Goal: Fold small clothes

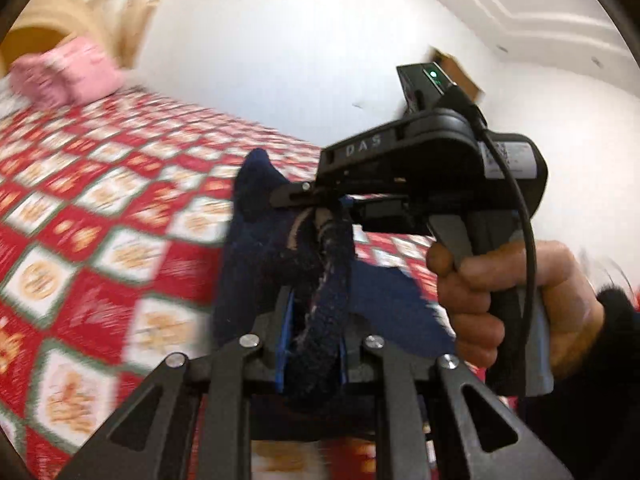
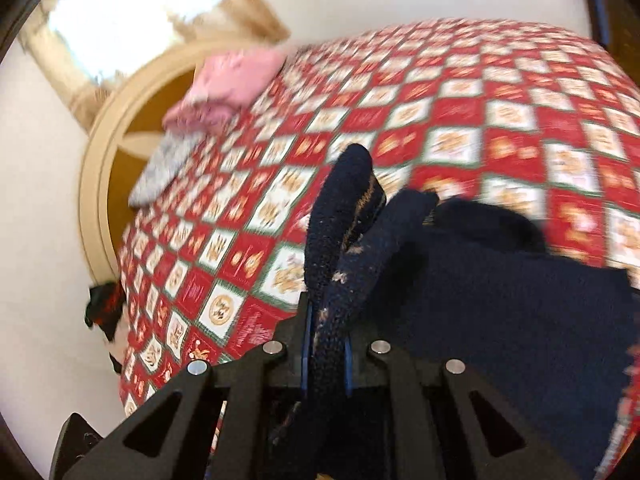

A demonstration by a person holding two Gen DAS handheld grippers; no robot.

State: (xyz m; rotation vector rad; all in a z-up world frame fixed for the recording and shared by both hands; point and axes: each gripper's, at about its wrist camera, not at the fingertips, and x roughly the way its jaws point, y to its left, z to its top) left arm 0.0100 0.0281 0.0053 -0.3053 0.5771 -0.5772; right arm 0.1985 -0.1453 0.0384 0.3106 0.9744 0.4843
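Note:
A dark navy knitted garment (image 1: 276, 256) with pale flecks along its edge hangs above the red patterned bedspread (image 1: 100, 200). My left gripper (image 1: 312, 344) is shut on a bunched fold of it. In the left wrist view my right gripper (image 1: 320, 208) comes in from the right, held by a hand (image 1: 500, 304), and is shut on the same garment's edge just ahead of my left fingers. In the right wrist view my right gripper (image 2: 326, 344) pinches a thick navy fold of the garment (image 2: 500, 312), the rest of which spreads to the right over the bedspread (image 2: 460, 120).
Pink folded cloth (image 1: 64, 76) lies at the bed's far end by a cream headboard (image 2: 104, 152). A light patterned cloth (image 2: 164, 168) lies beside it. A dark red-and-black item (image 2: 104, 308) sits off the bed's left edge. White walls surround the bed.

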